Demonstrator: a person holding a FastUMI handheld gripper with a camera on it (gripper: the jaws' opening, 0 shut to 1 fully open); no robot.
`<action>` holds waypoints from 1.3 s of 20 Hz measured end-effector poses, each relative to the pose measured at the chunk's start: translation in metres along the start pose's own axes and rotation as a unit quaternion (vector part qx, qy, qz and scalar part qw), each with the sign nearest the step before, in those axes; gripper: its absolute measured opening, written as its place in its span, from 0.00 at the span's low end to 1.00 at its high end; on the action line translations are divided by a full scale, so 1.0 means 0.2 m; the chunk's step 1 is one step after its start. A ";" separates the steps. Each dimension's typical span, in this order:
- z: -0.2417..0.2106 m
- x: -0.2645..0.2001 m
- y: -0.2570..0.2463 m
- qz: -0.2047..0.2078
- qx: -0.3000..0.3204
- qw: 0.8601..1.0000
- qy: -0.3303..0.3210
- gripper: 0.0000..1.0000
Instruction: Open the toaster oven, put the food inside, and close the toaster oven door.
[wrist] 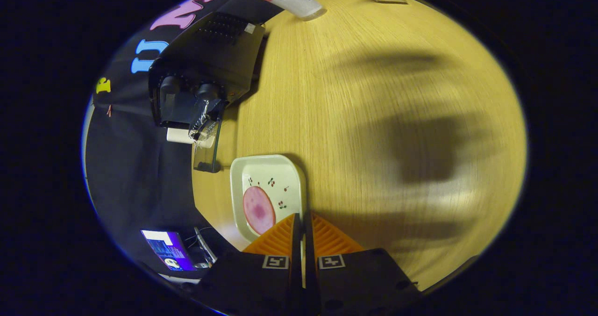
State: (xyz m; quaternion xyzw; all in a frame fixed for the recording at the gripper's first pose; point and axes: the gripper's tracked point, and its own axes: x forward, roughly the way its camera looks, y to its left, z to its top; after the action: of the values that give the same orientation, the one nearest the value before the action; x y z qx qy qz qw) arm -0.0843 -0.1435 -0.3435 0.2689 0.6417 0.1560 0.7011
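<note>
Gripper (pixel 302 222) jaws clamp plate (pixel 268 171) rim beside ham slice (pixel 258 210).

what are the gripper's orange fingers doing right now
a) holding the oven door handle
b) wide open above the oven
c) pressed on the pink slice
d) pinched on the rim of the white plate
d: the orange fingers stand nearly together with the near rim of the white plate running in between them; the pink slice lies on the plate just beside them, and the toaster oven, door down, stands beyond the plate.
</note>
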 end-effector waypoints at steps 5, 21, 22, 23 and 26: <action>-0.03 0.01 0.01 -0.016 -0.002 1.000 0.007 0.06; 0.11 -0.07 0.34 0.106 0.090 0.985 -0.099 0.06; 0.13 -0.06 0.40 0.116 0.098 0.983 -0.108 0.06; 0.15 -0.05 0.45 0.123 0.106 0.980 -0.118 0.06; 0.20 0.00 0.58 0.126 0.131 0.973 -0.141 0.06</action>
State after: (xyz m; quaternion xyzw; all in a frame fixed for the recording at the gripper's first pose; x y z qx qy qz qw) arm -0.0306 -0.0560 -0.2755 0.4567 0.5118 0.1181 0.7180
